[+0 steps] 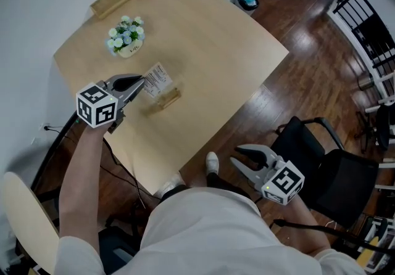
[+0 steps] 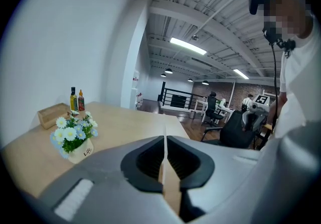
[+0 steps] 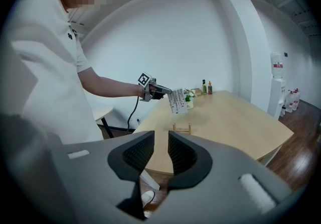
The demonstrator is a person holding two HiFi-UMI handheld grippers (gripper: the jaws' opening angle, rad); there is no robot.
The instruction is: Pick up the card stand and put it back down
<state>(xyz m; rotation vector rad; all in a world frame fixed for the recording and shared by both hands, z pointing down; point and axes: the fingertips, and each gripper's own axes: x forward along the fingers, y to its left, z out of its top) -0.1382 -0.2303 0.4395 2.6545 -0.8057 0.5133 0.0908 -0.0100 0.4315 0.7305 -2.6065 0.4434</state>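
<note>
Dark ribbed fingers (image 2: 145, 160) of the left gripper (image 1: 142, 83) are pinching almost shut on the stand's thin white printed card (image 1: 158, 80), holding it edge-on in the air. Just below it, the wooden base (image 1: 168, 98) is lying on the pale table (image 1: 216, 33), toward the near corner. The right gripper (image 3: 160, 136) is hanging off the table with its fingers apart and empty.

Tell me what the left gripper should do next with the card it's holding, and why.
Probably lower it gently onto the wooden base. The left gripper is shut on the card, which hangs in the air above the table, while the base sits on the table just beneath it, apart from the card.
</note>
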